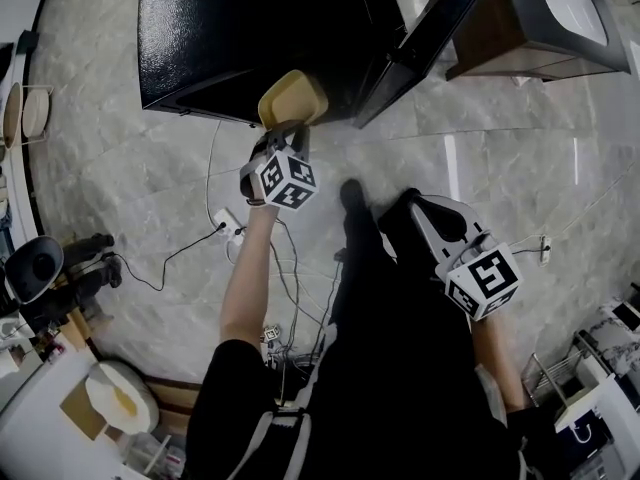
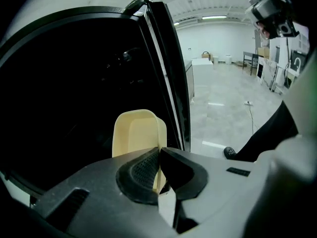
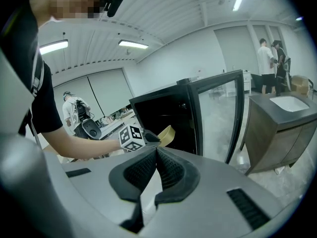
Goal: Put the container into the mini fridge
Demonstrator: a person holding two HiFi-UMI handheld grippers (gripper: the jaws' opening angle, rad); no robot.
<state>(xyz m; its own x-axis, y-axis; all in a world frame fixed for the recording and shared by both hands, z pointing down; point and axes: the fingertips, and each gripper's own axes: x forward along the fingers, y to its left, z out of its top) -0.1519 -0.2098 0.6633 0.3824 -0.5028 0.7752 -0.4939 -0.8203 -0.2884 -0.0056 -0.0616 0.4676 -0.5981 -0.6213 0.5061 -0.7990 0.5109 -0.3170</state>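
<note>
A pale yellow container (image 1: 293, 98) hangs in front of the black mini fridge (image 1: 230, 28), whose door (image 1: 425, 38) stands open to the right. My left gripper (image 1: 283, 140) is shut on the container's near rim; in the left gripper view the container (image 2: 137, 133) stands upright between the jaws (image 2: 159, 168), facing the dark fridge interior (image 2: 74, 98). My right gripper (image 1: 432, 208) is lower right over the floor, shut and empty; its own view shows its jaws (image 3: 155, 168) touching, with the fridge (image 3: 163, 118), the container (image 3: 167, 133) and the left gripper (image 3: 141, 139) beyond.
A dark cabinet with a sink (image 1: 540, 18) stands right of the fridge door. Cables and a power strip (image 1: 228, 223) lie on the marble floor to the left. A chair (image 1: 35, 268) and white furniture (image 1: 70, 408) are at lower left. People stand far off (image 3: 270, 63).
</note>
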